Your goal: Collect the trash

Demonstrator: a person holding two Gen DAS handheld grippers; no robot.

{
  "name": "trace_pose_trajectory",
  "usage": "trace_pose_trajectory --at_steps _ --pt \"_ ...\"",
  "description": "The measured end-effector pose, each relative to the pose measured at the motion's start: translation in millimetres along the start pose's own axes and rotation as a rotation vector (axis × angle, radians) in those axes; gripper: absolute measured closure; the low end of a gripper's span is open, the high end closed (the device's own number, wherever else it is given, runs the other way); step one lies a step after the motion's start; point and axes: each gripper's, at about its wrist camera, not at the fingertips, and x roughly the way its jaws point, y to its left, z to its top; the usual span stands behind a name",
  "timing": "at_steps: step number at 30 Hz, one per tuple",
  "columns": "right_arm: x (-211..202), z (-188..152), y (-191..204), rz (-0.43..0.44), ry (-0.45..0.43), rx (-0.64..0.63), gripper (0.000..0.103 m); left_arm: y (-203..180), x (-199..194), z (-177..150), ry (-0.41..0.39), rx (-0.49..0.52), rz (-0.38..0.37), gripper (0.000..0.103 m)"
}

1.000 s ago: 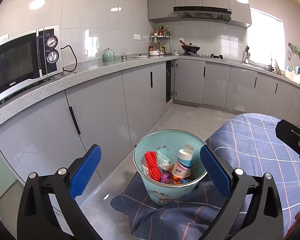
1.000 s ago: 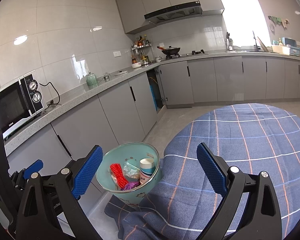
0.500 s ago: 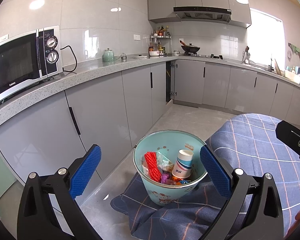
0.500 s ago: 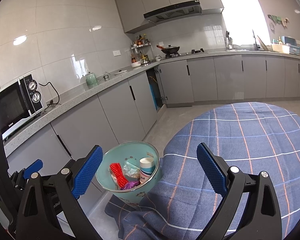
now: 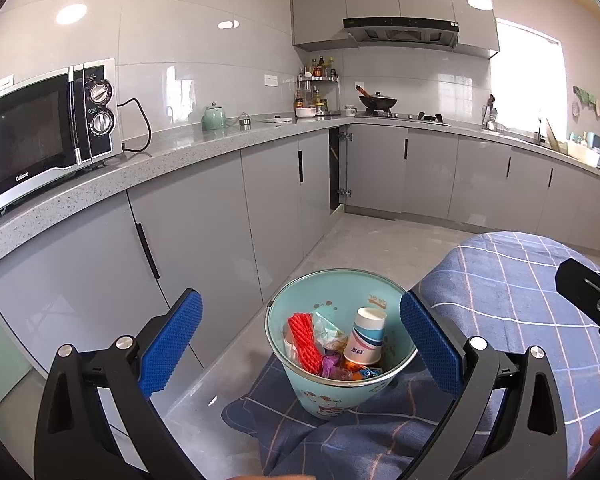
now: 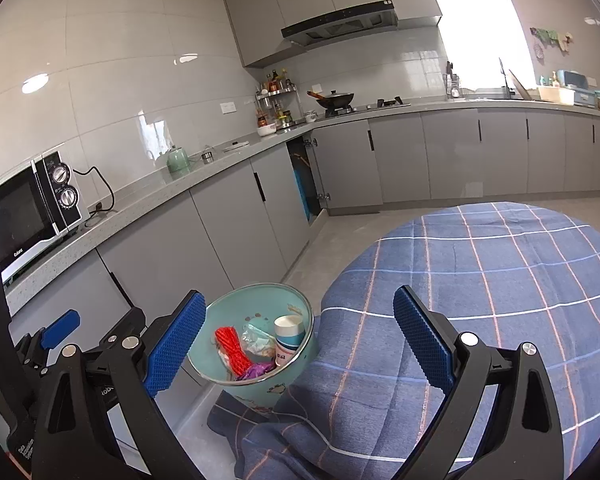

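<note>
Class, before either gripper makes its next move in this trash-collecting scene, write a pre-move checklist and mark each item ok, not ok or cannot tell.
1. Left gripper open and empty: ok.
2. Right gripper open and empty: ok.
3. Round teal metal bin upright: ok.
4. Room left in bin above white-and-blue paper cup, red mesh netting and wrappers: ok.
5. Blue plaid tablecloth free of trash: ok where visible.
6. Trash on floor behind table: cannot tell.
</note>
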Motion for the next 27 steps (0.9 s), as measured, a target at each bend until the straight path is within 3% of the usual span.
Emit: trace_pose_trajectory --at_steps 8,27 --pt "-0.5 -0.8 -0.8 -0.001 -0.001 0.0 0.01 -2.1 3.1 -0.9 0.02 0.016 -0.04 0.007" --pt "6.3 -1.7 -8.4 -0.026 0.024 0.021 0.01 -1.8 7.2 -1.3 0.032 0.011 -0.014 0.006"
